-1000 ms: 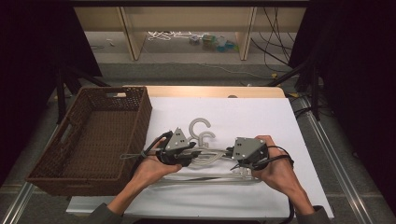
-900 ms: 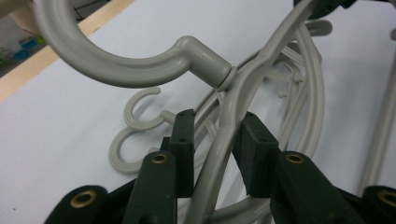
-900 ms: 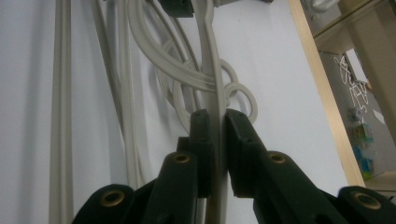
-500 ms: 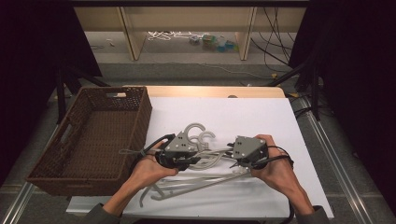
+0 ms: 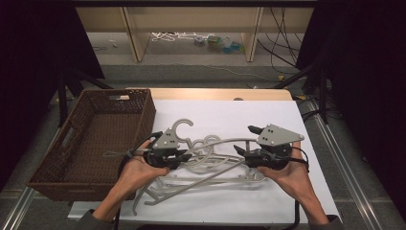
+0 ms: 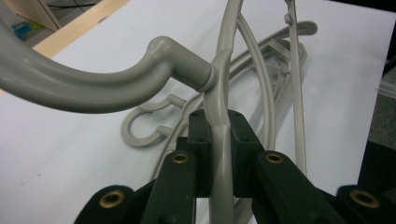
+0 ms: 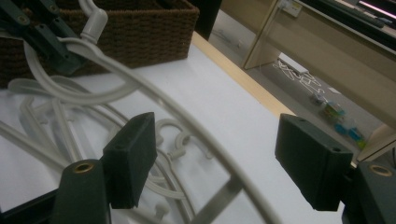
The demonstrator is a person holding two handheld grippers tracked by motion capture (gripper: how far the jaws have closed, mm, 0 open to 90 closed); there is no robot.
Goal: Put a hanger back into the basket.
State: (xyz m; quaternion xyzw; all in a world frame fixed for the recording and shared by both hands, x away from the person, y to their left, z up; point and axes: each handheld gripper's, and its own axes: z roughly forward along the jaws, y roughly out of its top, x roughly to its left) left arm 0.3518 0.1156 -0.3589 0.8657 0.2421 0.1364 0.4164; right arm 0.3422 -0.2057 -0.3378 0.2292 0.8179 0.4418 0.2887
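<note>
Several grey plastic hangers point(image 5: 213, 160) lie tangled on the white sheet point(image 5: 282, 196). My left gripper point(image 5: 184, 154) is shut on one hanger's arm just below its hook point(image 5: 181, 125); in the left gripper view the pads point(image 6: 201, 140) pinch the grey bar under the hook's neck point(image 6: 187, 70). This hanger is raised at a tilt over the heap. My right gripper point(image 5: 244, 140) is open, its jaws having just been opening. The same hanger's long arm point(image 7: 187, 112) runs between the wide-apart pads point(image 7: 133, 158) without touching them. The left gripper point(image 7: 44, 35) shows far off in the right gripper view.
A brown wicker basket point(image 5: 143, 112) stands at the table's left, close beside my left hand; its wall point(image 7: 140, 28) also shows in the right gripper view. A wooden table edge point(image 5: 210, 93) lies beyond the sheet. Shelves and cables stand behind.
The left gripper closed on the hanger and lifted it up and to the right. The right gripper's jaws spread wide and let go of the hanger's arm.
</note>
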